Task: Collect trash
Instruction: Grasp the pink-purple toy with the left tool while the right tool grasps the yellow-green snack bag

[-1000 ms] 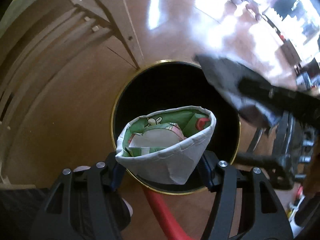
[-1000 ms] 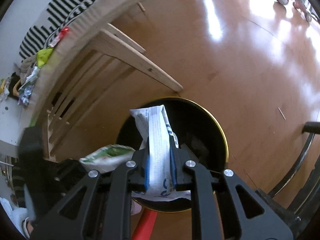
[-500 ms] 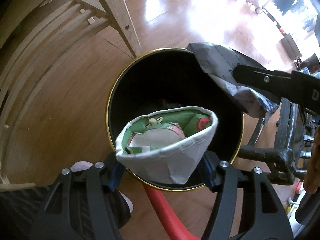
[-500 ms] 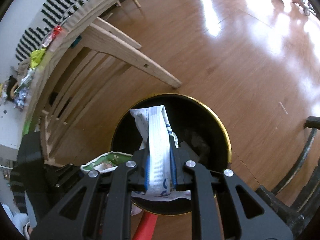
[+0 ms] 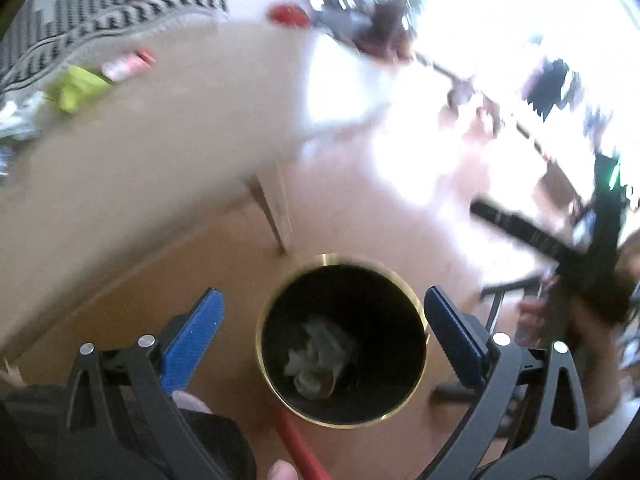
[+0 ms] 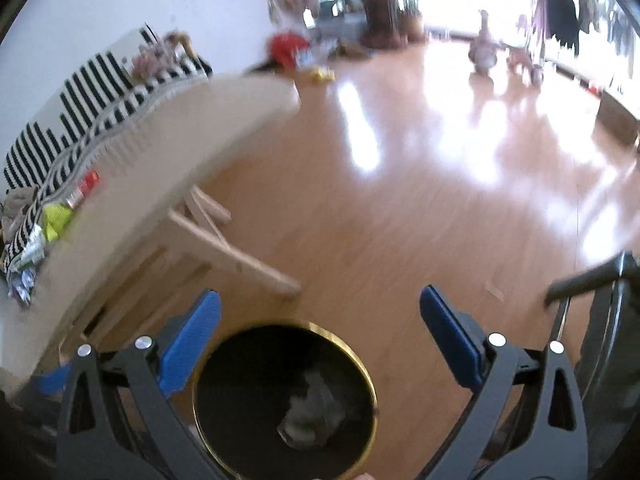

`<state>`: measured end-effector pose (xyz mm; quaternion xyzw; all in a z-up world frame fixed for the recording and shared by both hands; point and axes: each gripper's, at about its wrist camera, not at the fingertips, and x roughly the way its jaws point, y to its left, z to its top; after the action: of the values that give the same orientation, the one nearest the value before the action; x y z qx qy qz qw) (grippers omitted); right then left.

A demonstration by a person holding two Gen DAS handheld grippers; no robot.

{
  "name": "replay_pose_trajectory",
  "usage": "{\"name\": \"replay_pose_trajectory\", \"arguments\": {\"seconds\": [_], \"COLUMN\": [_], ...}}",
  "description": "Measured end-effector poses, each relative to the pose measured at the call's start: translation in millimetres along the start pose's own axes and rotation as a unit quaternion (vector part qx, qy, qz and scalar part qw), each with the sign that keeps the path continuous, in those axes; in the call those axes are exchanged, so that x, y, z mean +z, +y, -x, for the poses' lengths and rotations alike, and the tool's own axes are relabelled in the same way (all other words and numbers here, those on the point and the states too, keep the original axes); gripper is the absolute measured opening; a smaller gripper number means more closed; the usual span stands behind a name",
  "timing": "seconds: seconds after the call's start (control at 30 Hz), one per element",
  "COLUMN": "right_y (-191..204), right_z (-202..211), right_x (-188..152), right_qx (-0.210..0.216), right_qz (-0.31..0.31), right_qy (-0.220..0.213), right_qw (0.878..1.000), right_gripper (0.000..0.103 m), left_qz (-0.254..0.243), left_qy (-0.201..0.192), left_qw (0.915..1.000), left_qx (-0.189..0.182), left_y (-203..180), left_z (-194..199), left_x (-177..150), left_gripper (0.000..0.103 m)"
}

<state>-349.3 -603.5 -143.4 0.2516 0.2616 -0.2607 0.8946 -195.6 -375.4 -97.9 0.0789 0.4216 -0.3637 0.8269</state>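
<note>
At the far left, a pale wooden table [image 6: 132,184] carries leftover litter along its back edge, against a striped cushion [image 6: 80,116]: a yellow-green wrapper [image 6: 56,220], a small red packet [image 6: 86,186] and some crumpled silvery wrappers [image 6: 24,268] nearer its left corner. The table's slanted wooden legs [image 6: 236,260] stand on the glossy wood floor [image 6: 400,200].

Just right of the legs sits the black bin [image 5: 400,360] with a gold rim. Crumpled trash [image 5: 316,356] lies at its bottom, blurred, pale with a hint of green.

The left gripper [image 5: 320,316] hangs above the bin, its blue pads [image 5: 192,340] spread wide with nothing between them; its jaws have just been opening. The right gripper [image 6: 320,312] is likewise released and empty, its jaws also just opened, with the bin [image 6: 224,400] below and between its fingers. A red handle [image 5: 298,448] pokes out beneath the bin's near edge in the left wrist view.
</note>
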Motion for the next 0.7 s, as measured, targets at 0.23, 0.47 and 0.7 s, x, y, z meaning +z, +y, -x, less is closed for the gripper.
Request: {"name": "replay_pose_trajectory", "arguments": {"seconds": [0.23, 0.47, 0.7], "right_y": [98.1, 222.4, 320.4], "right_z": [-15.6, -52.8, -79.9], "right_x": [23.3, 26.5, 45.5], "right_qx": [0.092, 0.172, 0.211], "right_qz": [0.072, 0.143, 0.193], "right_qy": [-0.022, 0.014, 0.02], "right_qw": [0.993, 0.974, 0.958], "right_gripper": [0.096, 0.096, 0.096], "left_qz": [0.124, 0.248, 0.237], "left_qy": [-0.084, -0.099, -0.068], "left_qw": [0.9824, 0.935, 0.9301], "left_qx": [0.112, 0.234, 0.272], "left_y": [123.6, 278.8, 351.6], "left_z": [89.8, 138.9, 137.0], "left_x": [30.7, 16.5, 42.7], "left_gripper": [0.097, 0.097, 0.097]}}
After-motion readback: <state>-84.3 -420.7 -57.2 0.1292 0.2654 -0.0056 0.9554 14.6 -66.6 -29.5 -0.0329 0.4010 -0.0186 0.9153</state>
